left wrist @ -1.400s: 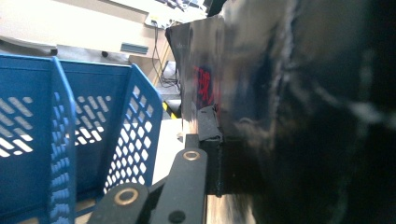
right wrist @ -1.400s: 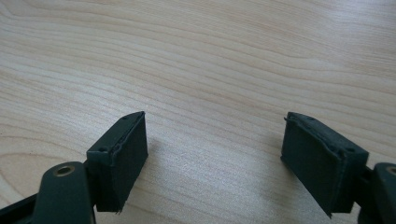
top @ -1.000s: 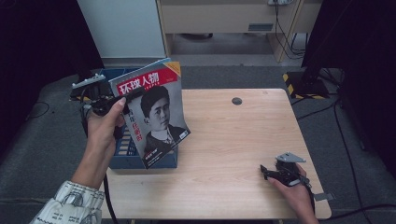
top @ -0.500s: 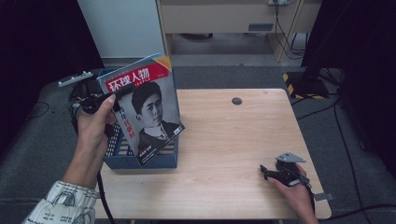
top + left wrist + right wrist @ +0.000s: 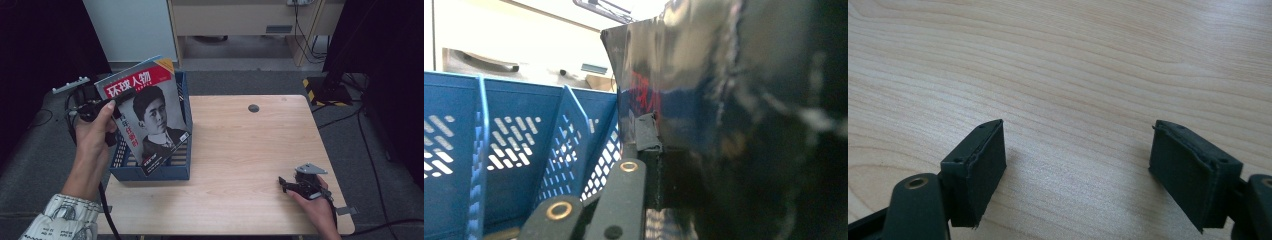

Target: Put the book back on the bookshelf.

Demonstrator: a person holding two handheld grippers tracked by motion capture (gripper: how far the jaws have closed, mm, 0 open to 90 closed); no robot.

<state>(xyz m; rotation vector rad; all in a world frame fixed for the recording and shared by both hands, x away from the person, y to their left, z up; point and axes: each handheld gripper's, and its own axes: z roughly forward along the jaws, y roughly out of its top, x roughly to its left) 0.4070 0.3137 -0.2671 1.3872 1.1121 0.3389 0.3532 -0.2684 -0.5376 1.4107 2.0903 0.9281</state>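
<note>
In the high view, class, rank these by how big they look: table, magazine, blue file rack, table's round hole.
1. table
2. magazine, unsure against the rack: it is held nearer the camera and hides much of it
3. blue file rack
4. round hole

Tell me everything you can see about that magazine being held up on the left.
The magazine is glossy, with a red title band bearing white Chinese characters above a black-and-white portrait, and a small white label near its lower corner. It is tilted, its bottom edge down in the blue slotted file box at the table's left edge. The left tool is shut on its upper left edge, just beneath the title band. In the left gripper view its shiny cover looks dark and reflective beside the box's dividers.
</note>
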